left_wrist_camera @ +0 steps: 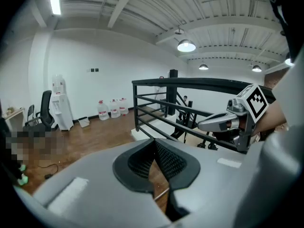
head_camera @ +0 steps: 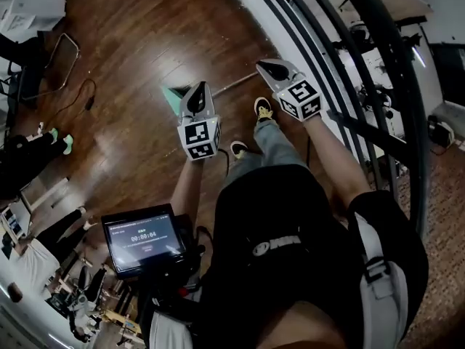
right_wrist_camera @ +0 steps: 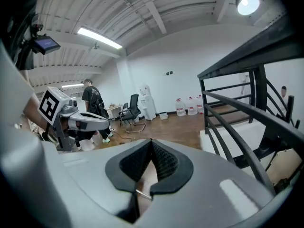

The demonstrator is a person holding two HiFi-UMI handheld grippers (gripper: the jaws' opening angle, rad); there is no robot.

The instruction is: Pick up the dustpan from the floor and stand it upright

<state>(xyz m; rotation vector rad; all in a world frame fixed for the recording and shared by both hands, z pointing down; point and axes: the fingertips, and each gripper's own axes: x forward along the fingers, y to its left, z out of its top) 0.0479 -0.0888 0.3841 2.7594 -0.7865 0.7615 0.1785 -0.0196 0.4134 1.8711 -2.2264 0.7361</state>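
Glossy wood, matt plastic, dark metal

The wooden floor (head_camera: 138, 42) is gleaming smooth and glossy. At 10 o'clock of the left gripper (head_camera: 197, 87), the dustpan (head_camera: 174, 97) is showing smooth green plastic. Both it and the right gripper (head_camera: 270, 67) are wearing matt grey plastic, with rough black pads (left_wrist_camera: 171, 160). The railing (left_wrist_camera: 199, 83) is looking like black metal.

The screen (head_camera: 142, 242) before the person is showing a timer that seems to be reading 00:00:04; its smaller lines are coming out too small to read. The shirt (head_camera: 290, 217) is carrying a white print too blurred to read. The cube (head_camera: 199, 138) on the left hand-held gripper (head_camera: 197, 93) and the cube (head_camera: 301, 99) on the right hand-held gripper (head_camera: 270, 68) are showing coded square markers.
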